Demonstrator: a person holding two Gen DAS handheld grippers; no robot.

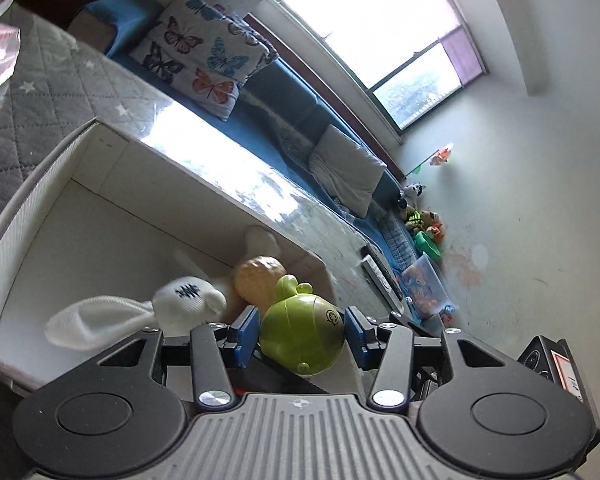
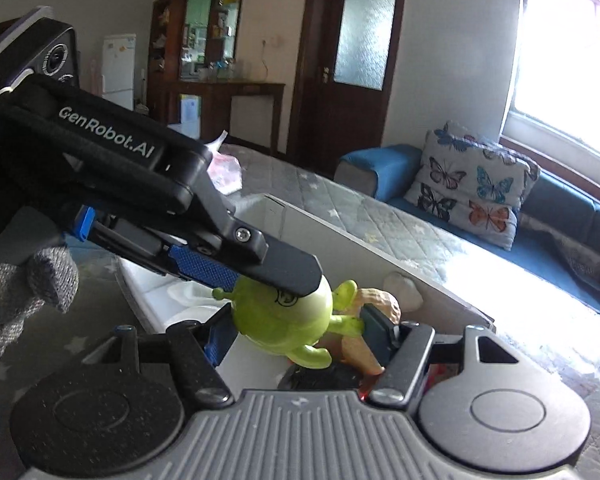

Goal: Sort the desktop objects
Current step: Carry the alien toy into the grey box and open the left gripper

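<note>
A round green toy figure [image 1: 302, 330] sits between the blue pads of my left gripper [image 1: 302, 332], which is shut on it and holds it over a white open box [image 1: 40, 224]. In the right wrist view the same green toy [image 2: 284, 320] is held from above by the left gripper [image 2: 260, 264]. My right gripper [image 2: 300, 334] stands open around the toy's lower part; whether its pads touch is unclear. A white sock doll [image 1: 148, 312] and a tan peanut-shaped toy [image 1: 258, 278] lie in the box.
The box stands on a grey quilted star-pattern cover [image 1: 40, 92]. A blue sofa [image 1: 300, 120] with a butterfly cushion [image 1: 204, 52] runs along the window wall. A pink plastic bag [image 2: 226, 170] lies beyond the box. A gloved hand [image 2: 24, 300] is at left.
</note>
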